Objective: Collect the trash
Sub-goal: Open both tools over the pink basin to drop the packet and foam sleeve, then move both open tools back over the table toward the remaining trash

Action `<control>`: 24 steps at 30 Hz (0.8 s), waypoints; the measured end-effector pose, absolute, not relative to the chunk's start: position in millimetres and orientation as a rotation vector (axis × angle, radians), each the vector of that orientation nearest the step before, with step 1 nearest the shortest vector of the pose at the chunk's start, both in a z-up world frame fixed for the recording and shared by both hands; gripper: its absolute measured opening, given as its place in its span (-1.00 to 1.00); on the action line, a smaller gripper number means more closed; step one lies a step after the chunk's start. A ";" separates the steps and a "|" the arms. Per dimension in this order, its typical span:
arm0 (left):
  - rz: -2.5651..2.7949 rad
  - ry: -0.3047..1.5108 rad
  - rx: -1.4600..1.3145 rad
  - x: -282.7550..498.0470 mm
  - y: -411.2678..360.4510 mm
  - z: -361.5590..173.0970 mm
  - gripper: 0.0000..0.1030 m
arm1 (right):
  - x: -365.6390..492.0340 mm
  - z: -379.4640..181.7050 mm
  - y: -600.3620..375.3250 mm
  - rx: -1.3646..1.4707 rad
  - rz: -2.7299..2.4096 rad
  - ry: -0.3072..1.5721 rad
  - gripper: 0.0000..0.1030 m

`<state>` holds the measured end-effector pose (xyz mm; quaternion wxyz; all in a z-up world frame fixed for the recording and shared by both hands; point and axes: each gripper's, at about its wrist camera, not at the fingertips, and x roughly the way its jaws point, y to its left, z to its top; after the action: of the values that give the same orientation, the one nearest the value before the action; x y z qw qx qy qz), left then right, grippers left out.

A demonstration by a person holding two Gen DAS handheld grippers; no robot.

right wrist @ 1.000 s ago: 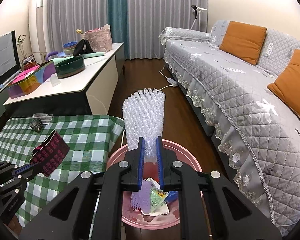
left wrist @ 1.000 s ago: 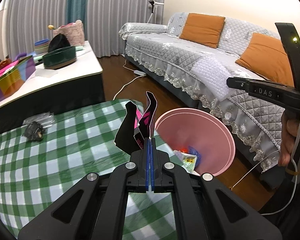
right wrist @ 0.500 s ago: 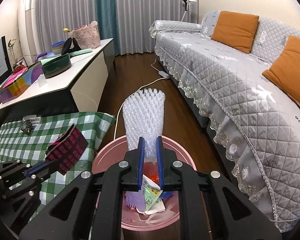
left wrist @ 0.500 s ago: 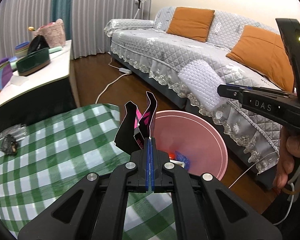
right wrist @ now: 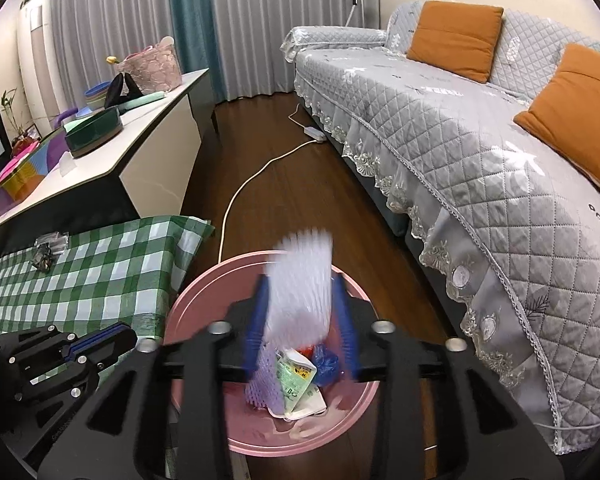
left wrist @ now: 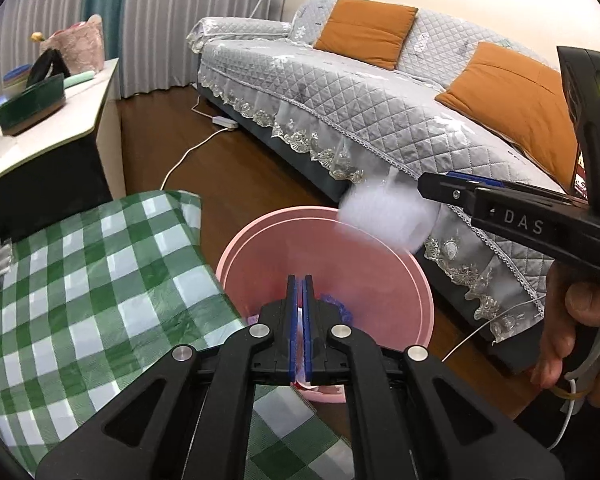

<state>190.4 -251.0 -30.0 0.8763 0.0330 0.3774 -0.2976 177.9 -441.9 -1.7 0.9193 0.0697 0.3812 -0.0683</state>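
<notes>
The white foam net sleeve (right wrist: pixel 300 284), blurred, sits between the blue pads of the right tongs (right wrist: pixel 300 320) directly above the pink bin (right wrist: pixel 204 292). Those jaws have just been opening and now stand apart, the sleeve loose between them. Inside the bin lie a purple foam net (right wrist: pixel 262 380), a green-printed wrapper (right wrist: pixel 296 376) and a blue scrap (right wrist: pixel 326 362). The left tongs (left wrist: pixel 299 308) are clenched over the bin's near rim, with nothing gripped. Beside the bin stands the worktop with its green checked cloth (left wrist: pixel 80 288); a grey quilted sofa (right wrist: pixel 440 128) runs along the far side.
</notes>
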 end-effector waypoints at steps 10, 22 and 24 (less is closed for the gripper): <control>-0.568 0.782 0.053 173.3 -209.4 -26.2 -0.95 | 179.7 1.0 -419.2 0.120 -0.105 0.776 -0.23; -0.303 0.727 -0.052 176.7 -76.4 -24.7 -0.95 | 182.1 11.3 -368.5 0.220 0.092 0.721 -0.35; -0.254 0.720 -0.071 183.3 -55.7 -24.1 -0.95 | 184.2 13.2 -358.6 0.231 0.128 0.711 -0.45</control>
<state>183.3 -55.7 -24.2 0.9275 -0.0348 0.3511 -0.1238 184.2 -358.6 13.2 0.9290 0.1128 0.3469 0.0627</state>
